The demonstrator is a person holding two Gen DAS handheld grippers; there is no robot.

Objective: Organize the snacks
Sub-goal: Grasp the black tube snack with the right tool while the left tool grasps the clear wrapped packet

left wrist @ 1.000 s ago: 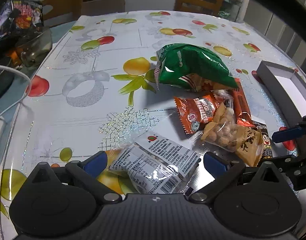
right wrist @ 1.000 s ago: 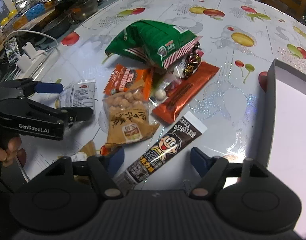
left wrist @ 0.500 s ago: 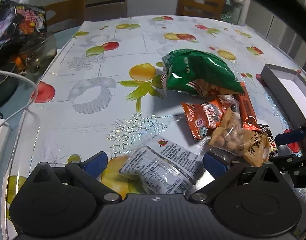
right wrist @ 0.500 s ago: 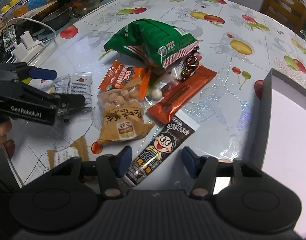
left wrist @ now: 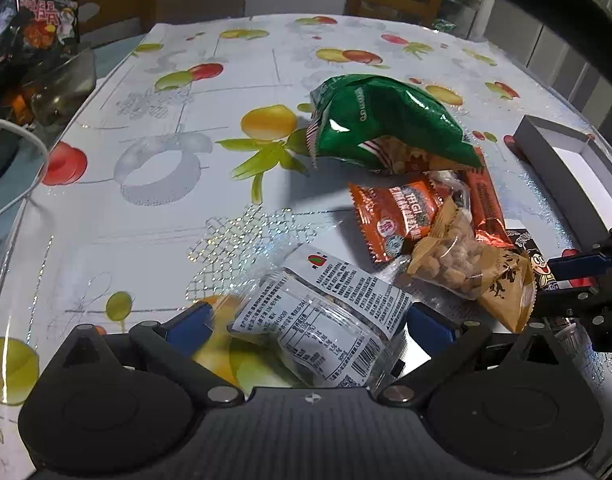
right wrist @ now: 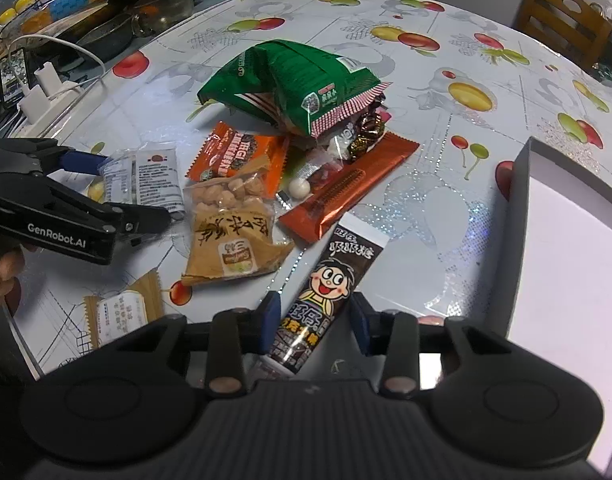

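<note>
- We are at the pick-up step: each tool is set on a snack, and nothing lies in the box [right wrist: 521, 208] that we can see.
- Our left tool [left wrist: 306, 322] stands open around the clear packet [left wrist: 325, 312], its pads on either side and not pressing; the packet lies on the tabletop [left wrist: 166, 208] just left of the snack pile.
- Our right tool [right wrist: 315, 322] has its pads close on either side of the near end of the brown stick [right wrist: 325, 292]; we cannot tell whether they touch it yet.
- The stick lies between the pile and the box, its far end near the orange bar [right wrist: 345, 188].
- The peanut bag [right wrist: 230, 232] and the green bag [right wrist: 290, 84] sit untouched in the pile, left of the box.
- Next, we judge, both tools need to close firmly, lift, and carry right to the box, the stick first, being nearer.
- The clear packet looks slippery, so we should close on its middle.
</note>
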